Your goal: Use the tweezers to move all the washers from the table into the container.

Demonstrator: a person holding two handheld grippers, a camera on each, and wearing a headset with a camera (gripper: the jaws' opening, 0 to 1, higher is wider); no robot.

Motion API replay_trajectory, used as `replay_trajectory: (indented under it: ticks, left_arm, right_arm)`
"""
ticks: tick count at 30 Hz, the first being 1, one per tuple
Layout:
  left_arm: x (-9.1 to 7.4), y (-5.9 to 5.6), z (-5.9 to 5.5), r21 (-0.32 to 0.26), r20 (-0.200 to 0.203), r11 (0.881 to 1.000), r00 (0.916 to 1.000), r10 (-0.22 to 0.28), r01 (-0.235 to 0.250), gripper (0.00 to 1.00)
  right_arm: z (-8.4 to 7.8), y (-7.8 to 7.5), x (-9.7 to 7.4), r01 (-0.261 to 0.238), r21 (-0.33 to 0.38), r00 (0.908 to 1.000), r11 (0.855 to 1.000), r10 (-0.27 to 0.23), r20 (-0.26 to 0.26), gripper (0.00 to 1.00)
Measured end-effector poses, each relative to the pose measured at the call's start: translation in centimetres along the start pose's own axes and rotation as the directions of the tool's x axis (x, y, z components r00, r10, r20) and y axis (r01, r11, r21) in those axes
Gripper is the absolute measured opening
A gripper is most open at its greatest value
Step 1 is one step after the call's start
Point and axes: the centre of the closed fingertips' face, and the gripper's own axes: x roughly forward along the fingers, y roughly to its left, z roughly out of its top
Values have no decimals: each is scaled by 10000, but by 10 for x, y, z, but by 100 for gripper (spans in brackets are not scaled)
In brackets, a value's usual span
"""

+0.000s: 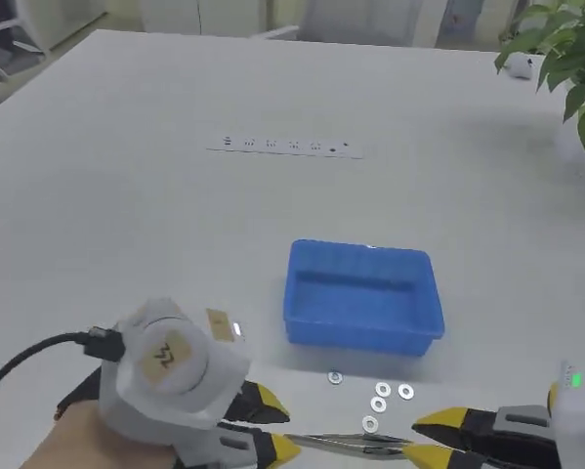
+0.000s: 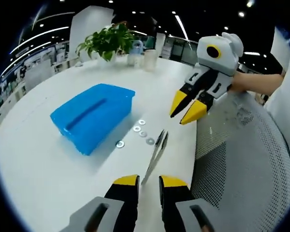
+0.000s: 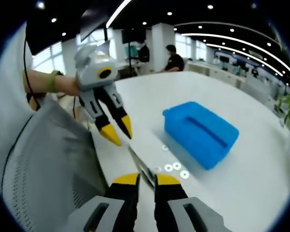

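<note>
Left hand-held gripper [image 1: 288, 432], sticker [image 1: 167, 356] unreadable, and right hand-held gripper [image 1: 414, 439], both jaws apart, flank tweezers [image 1: 355, 445].

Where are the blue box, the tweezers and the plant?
blue box [image 1: 360, 330], head view, on its front wall
tweezers [image 2: 153, 157], left gripper view, middle of the arms
plant [image 2: 106, 41], left gripper view, on its leaves

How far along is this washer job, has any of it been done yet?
Barely started. The blue container looks empty, and five washers lie on the table beside it. The tweezers lie between the left claw and the right claw, both open, neither seeming to grip them. Left to do: pick up the tweezers and move every washer.
</note>
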Motion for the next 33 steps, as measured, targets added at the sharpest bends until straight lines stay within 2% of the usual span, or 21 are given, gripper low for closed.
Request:
replay_trajectory:
  ticks: [2, 7, 10, 11, 18, 19, 21, 23, 25, 27, 30, 33]
  left_arm:
    - [3, 2, -4, 432, -395, 9991, 9992, 59, -42, 11]
    - [12, 2, -5, 538, -632, 9985, 9980, -84, 118, 5]
    - [15, 6, -14, 1285, -1320, 9917, 9911, 181, -10, 4]
    - [16, 3, -8, 1408, -1094, 9900, 9939, 126, 30, 1]
    - [12, -4, -12, 2212, -1202, 9747, 9927, -39, 306, 0]
    - [9, -6, -9, 2467, -1114, 9686, 9938, -37, 313, 0]
    - [1, -9, -6, 2589, -953, 9654, 9954, -63, 309, 0]
    - [-7, -9, 0, 2760, -632, 9611, 9980, 87, 91, 0]
    - [-13, -12, 4, 2800, -476, 9600, 9988, 81, 56, 0]
    - [-23, -16, 14, 2974, -100, 9547, 9998, 179, -141, 0]
    - [-32, -24, 27, 3226, 267, 9462, 9995, 171, -248, 0]
    - [-38, -33, 37, 3454, 367, 9382, 9993, 96, -217, 0]
  right_arm:
    - [-2, 1, 1, -55, -105, 9999, 9999, 53, -148, 8]
    - [-10, 1, 4, -132, -677, 9972, 9976, 82, -740, 9]
    - [-11, 1, 6, -218, -934, 9956, 9954, 131, -928, 10]
    - [-11, 1, 6, -254, -973, 9953, 9949, 160, -956, 11]
    - [-13, -2, 11, -444, -1458, 9911, 9883, 253, -1309, 13]
    - [-13, -2, 12, -476, -1513, 9906, 9873, 273, -1337, 13]
    - [-12, -3, 13, -523, -1560, 9904, 9864, 313, -1343, 13]
    - [-10, -2, 15, -587, -1656, 9905, 9844, 369, -1323, 13]
    - [-7, 2, 18, -769, -1790, 9900, 9808, 539, -1304, 14]
    - [-7, 7, 21, -1057, -1894, 9872, 9762, 801, -1383, 14]
    - [-6, 10, 27, -1196, -2275, 9848, 9664, 864, -1506, 15]
    - [-4, 14, 31, -1435, -2417, 9816, 9597, 1068, -1584, 15]
